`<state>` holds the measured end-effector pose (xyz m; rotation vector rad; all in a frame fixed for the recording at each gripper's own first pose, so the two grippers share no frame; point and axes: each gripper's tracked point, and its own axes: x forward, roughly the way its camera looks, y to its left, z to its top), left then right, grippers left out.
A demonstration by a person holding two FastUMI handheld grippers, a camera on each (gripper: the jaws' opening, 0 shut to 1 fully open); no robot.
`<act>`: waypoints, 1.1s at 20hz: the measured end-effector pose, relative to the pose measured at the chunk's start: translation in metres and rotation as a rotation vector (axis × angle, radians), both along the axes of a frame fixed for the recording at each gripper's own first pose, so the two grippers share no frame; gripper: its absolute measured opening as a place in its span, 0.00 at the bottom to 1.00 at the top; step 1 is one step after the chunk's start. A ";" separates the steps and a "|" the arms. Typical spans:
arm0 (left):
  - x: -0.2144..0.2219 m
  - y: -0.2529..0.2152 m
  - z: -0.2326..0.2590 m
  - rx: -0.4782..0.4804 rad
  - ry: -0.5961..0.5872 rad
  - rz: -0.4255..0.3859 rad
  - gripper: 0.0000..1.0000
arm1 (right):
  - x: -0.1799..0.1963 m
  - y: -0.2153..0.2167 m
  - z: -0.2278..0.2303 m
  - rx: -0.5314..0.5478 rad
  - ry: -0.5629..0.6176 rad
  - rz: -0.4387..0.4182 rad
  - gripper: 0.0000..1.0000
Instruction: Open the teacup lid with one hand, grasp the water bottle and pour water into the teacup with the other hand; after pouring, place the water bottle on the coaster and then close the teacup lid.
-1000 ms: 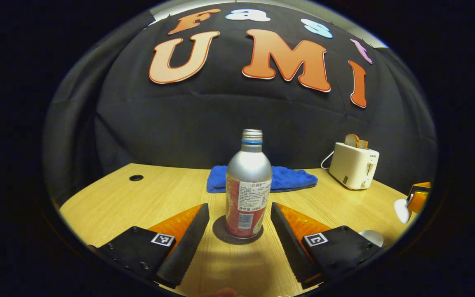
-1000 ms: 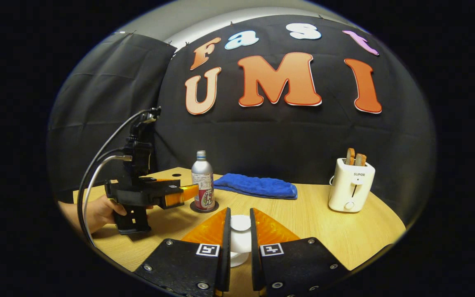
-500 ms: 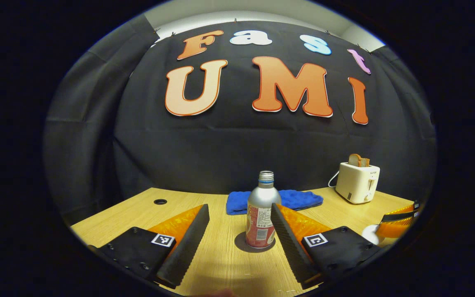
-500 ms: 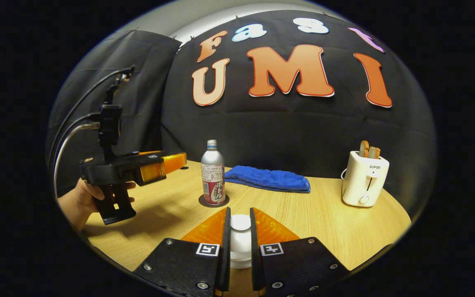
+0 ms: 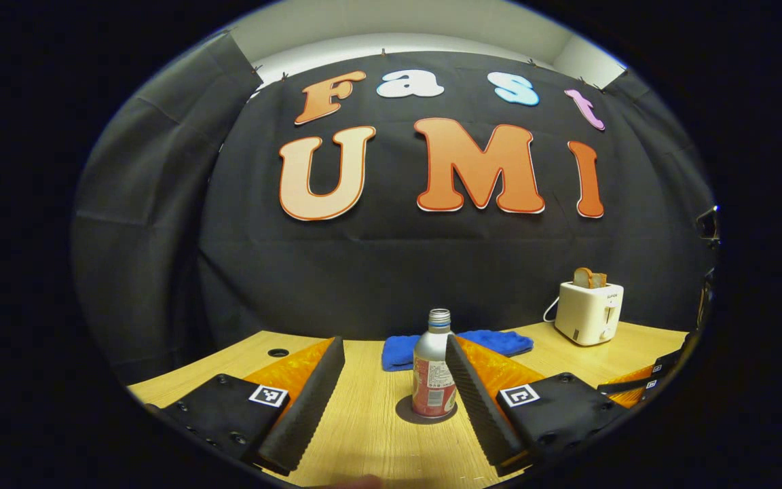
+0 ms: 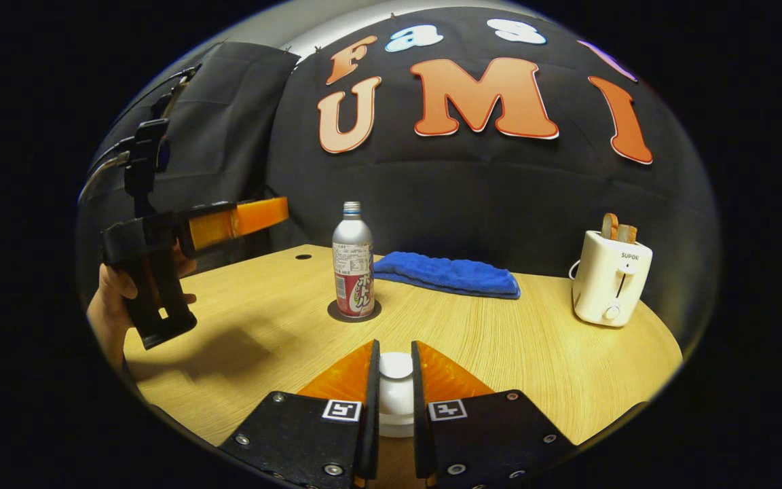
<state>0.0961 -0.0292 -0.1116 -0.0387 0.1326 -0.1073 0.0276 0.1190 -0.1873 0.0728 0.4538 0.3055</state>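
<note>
The water bottle stands upright on the dark coaster on the counter, at 12 o'clock from the right hand-held gripper, whose fingers pinch the white teacup lid. The left hand-held gripper is spread wide, holding nothing, raised at 10 o'clock.

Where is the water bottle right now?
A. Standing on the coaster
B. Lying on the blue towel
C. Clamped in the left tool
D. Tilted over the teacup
A: the water bottle stands upright on the dark coaster, with the open left tool clear of it.
</note>
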 end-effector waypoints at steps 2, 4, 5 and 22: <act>-0.002 -0.001 -0.002 -0.001 0.006 0.000 1.00 | 0.001 -0.001 -0.006 -0.002 0.013 -0.003 0.22; -0.003 0.000 -0.005 0.002 0.007 0.006 1.00 | -0.001 0.004 -0.007 0.024 0.022 0.003 0.22; -0.004 0.001 -0.004 0.003 0.007 0.010 0.95 | -0.001 0.004 -0.008 0.032 0.027 0.001 0.22; -0.015 0.000 0.042 -0.011 -0.057 0.047 0.94 | 0.013 -0.065 0.089 -0.004 -0.196 -0.166 0.74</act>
